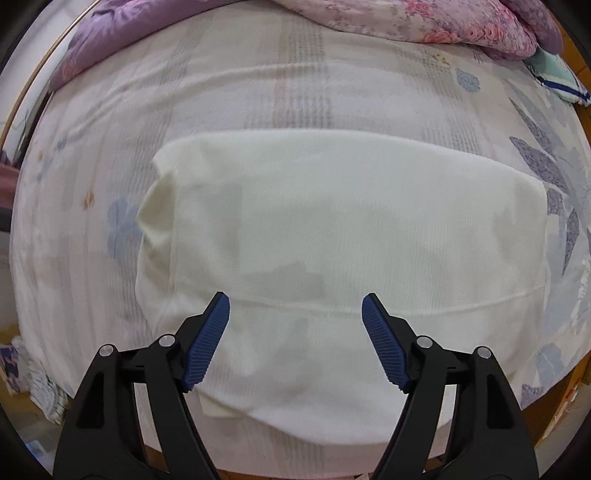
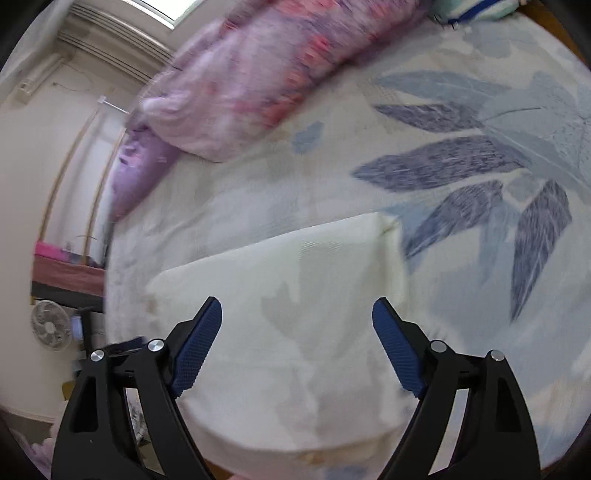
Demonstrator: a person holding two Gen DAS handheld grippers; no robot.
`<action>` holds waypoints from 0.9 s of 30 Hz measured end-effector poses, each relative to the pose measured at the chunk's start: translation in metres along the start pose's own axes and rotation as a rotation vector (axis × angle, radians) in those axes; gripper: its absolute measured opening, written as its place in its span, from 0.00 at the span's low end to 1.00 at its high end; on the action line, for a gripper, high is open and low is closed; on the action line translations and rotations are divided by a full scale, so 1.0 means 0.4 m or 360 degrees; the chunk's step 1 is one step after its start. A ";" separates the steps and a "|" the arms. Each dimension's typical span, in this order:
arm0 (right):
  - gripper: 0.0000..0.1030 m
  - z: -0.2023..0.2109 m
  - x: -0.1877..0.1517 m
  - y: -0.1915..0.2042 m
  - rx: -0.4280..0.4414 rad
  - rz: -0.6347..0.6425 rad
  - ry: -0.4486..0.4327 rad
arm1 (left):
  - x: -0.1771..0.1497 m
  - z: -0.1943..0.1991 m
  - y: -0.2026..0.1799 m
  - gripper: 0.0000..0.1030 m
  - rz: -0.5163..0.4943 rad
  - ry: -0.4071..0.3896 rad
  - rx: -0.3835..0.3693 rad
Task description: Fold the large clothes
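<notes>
A cream-white garment (image 1: 332,229) lies folded into a broad rectangle on the bed, with a seam line running across its near part. Above it hangs my left gripper (image 1: 295,306), looking straight down, its blue pads wide apart with nothing between them. The right wrist view shows the same garment (image 2: 295,295) from a slant, its folded corner at the upper right. My right gripper (image 2: 297,310) is open over the cloth and holds nothing. Both grippers are clear of the fabric.
The bed sheet (image 1: 92,166) is pale with blue leaf prints (image 2: 443,162). A bunched pink and purple floral quilt (image 1: 406,18) lies along the far side. A mint pillow (image 1: 561,77) sits at the far right corner. A white fan (image 2: 50,325) stands beyond the bed's left edge.
</notes>
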State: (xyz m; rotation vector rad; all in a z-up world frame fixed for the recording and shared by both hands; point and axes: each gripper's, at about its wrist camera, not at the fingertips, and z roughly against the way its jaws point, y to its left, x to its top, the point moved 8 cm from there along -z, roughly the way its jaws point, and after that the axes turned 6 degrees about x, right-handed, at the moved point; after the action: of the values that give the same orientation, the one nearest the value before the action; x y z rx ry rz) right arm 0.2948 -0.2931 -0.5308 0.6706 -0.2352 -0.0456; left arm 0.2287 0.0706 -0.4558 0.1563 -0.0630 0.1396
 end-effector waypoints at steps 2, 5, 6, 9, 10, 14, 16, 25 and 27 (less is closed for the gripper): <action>0.78 -0.067 0.050 -0.074 0.0018 -0.0035 0.0081 | 0.036 -0.002 -0.022 0.73 -0.0009 -0.0018 -0.0010; 0.78 -0.162 0.110 -0.163 0.0070 -0.0133 0.0128 | 0.090 -0.005 -0.060 0.73 -0.0034 -0.0047 -0.0029; 0.78 -0.182 0.120 -0.175 0.0095 -0.0137 0.0141 | 0.100 -0.004 -0.069 0.73 -0.0044 -0.0054 -0.0020; 0.78 -0.261 0.136 -0.211 0.0209 -0.0195 0.0241 | 0.125 -0.011 -0.094 0.73 -0.0051 -0.0058 -0.0008; 0.79 -0.282 0.137 -0.221 0.0234 -0.0215 0.0266 | 0.131 -0.018 -0.103 0.74 -0.0042 -0.0044 -0.0008; 0.92 -0.305 0.131 -0.236 0.0477 -0.0349 0.0206 | 0.145 -0.034 -0.117 0.74 0.0070 -0.0035 -0.0070; 0.90 -0.289 0.085 -0.230 0.0712 -0.0535 0.0251 | 0.140 -0.045 -0.116 0.74 0.0120 0.0001 -0.0093; 0.35 -0.214 -0.217 -0.250 0.0434 -0.0841 0.0378 | 0.143 -0.054 -0.135 0.70 0.0227 0.0078 -0.0222; 0.32 -0.192 -0.264 -0.233 0.0367 -0.0910 0.0379 | 0.161 -0.047 -0.147 0.63 0.0215 0.0073 -0.0258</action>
State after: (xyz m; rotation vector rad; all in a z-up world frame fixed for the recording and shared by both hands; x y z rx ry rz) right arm 0.2131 -0.3069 -0.6681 0.9487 0.1901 -0.4893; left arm 0.3015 0.0247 -0.4783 -0.0133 -0.0389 0.2717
